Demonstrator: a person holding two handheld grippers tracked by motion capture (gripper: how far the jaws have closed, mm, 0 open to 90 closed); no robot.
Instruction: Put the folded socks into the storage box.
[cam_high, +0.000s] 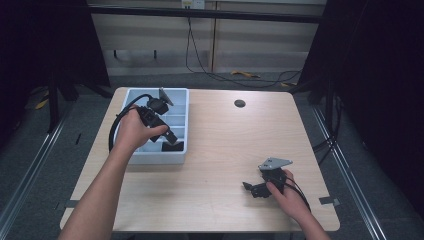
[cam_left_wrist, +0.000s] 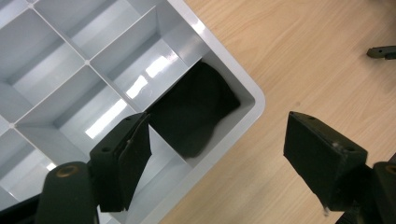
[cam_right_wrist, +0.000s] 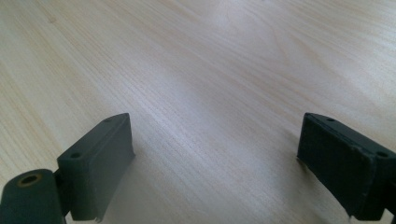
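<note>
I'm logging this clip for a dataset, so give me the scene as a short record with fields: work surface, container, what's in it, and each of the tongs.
surface: light wooden table
container: grey divided tray at the table's left side
contents: black cloth item in the tray's near corner compartment; the other compartments seen in the left gripper view are bare
left tongs: open, held above the tray's near corner, nothing between the jaws
right tongs: open, low over bare table at the near right, holding nothing
</note>
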